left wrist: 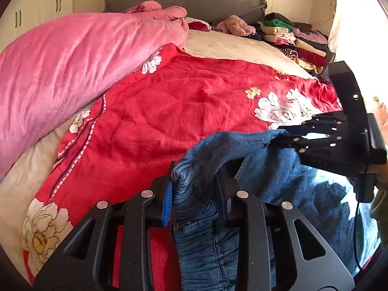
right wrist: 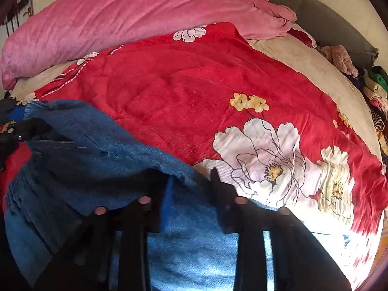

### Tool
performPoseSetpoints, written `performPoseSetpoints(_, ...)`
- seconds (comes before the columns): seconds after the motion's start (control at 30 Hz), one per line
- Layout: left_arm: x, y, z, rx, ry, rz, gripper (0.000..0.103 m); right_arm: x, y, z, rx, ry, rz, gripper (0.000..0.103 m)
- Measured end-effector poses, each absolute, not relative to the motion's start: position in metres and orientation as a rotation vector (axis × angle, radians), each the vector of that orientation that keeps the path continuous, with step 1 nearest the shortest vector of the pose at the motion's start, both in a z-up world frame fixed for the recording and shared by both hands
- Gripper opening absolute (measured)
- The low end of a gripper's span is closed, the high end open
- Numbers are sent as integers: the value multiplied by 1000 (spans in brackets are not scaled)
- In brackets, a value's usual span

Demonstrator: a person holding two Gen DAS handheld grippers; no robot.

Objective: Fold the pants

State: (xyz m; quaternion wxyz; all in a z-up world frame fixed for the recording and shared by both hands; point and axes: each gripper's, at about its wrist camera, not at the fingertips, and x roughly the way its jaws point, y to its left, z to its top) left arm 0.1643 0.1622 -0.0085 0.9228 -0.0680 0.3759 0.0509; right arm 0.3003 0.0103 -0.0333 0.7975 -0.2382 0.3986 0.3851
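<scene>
The jeans (left wrist: 208, 218) were clamped at a bunched waistband by the left hand-held gripper (left wrist: 196, 194), and an edge by the nearly shut right hand-held gripper (right wrist: 189, 194). That thinner bite could be lost if the denim were pulled taut, and a crooked fold laid on the bed (left wrist: 150, 111).

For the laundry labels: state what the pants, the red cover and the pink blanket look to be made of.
Pants: blue denim, matte, with visible twill weave, stitched seams and a gathered waistband. Red cover: likely soft brushed fleece or cotton, matte, fine nap, printed flowers. Pink blanket: probably plush velvet-like fleece, showing a slight sheen on its folds.
</scene>
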Motion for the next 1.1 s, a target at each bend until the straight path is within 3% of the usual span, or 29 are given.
performPoseSetpoints(0.5,93,125,16,-66,684,104,23,182,-83,26,-259,788,954,9)
performPoseSetpoints(0.93,25,115,-4,-60,788,62,25,68,-105,5,-271,851,1068,9)
performPoseSetpoints(1.1,9,119,-17,-56,840,77,33,44,-105,-11,-270,896,1088,9)
